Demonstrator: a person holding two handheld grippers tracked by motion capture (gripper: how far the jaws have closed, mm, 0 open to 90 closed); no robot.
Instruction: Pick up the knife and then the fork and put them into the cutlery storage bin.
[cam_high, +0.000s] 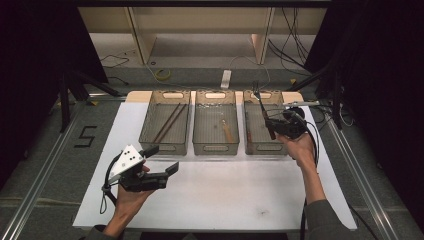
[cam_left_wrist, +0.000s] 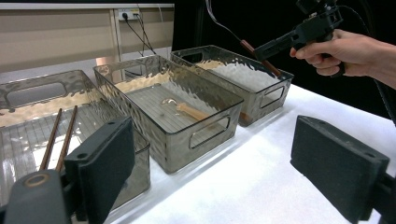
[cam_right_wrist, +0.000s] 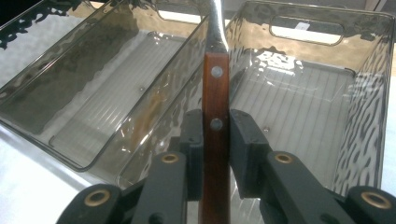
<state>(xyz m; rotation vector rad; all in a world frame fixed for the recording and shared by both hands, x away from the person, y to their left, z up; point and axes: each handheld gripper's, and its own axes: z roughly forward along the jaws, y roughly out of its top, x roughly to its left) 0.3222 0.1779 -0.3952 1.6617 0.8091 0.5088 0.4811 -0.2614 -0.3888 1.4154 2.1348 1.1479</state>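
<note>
My right gripper (cam_high: 272, 125) (cam_right_wrist: 215, 135) is shut on the brown wooden handle of a riveted metal utensil (cam_high: 260, 102) (cam_right_wrist: 215, 93). It holds the utensil tilted over the right clear bin (cam_high: 265, 149) (cam_left_wrist: 273, 91). Seen in the left gripper view, the right gripper (cam_left_wrist: 285, 42) hangs above that bin in a person's hand. My left gripper (cam_high: 162, 159) (cam_left_wrist: 219, 172) is open with nothing between its jaws, low over the white table (cam_high: 215, 195) in front of the left bin (cam_high: 165, 149).
Three clear bins stand in a row at the table's far side. The left one holds two chopsticks (cam_high: 170, 121) (cam_left_wrist: 58, 140). The middle bin (cam_high: 216, 149) (cam_left_wrist: 205, 135) holds a wooden-handled spoon (cam_high: 226, 130) (cam_left_wrist: 189, 111). Cables trail off the table's right edge.
</note>
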